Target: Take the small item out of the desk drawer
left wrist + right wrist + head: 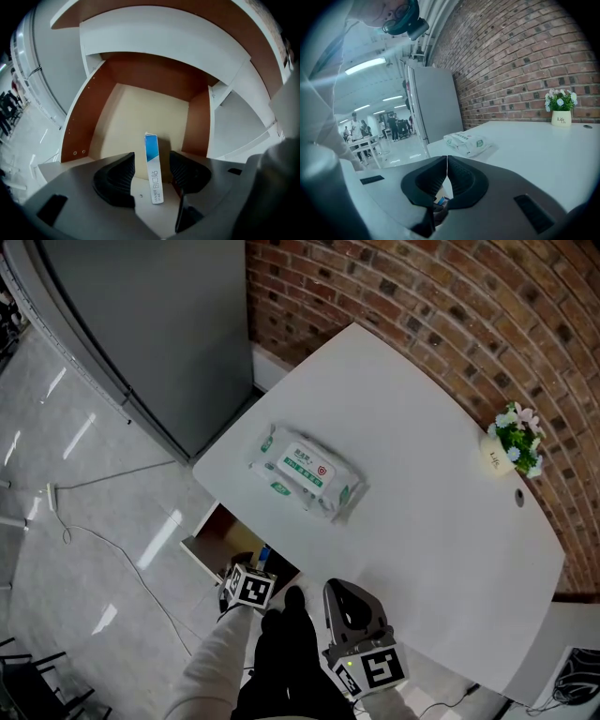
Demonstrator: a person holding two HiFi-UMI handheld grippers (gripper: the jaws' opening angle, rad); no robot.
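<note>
Small box [153, 171]: slim, blue and white, seen narrow edge on. Judged light, with stiff cardboard walls and smooth faces apt to slip; liable to dent under a hard squeeze. Best taken across the two broad faces, about mid-length, with moderate pressure.

Left hand-held gripper [152, 161]: jaws spread, aimed into the open drawer [136, 110]. Box standing between the jaws, roughly centred, with a narrow gap on each side and no contact seen. Far end of box projecting beyond the jaw tips, over the drawer floor.

Right hand-held gripper [447, 169]: jaws pressed together, nothing between them. Table [543, 140] ahead of it, drawer and box off to its left.
</note>
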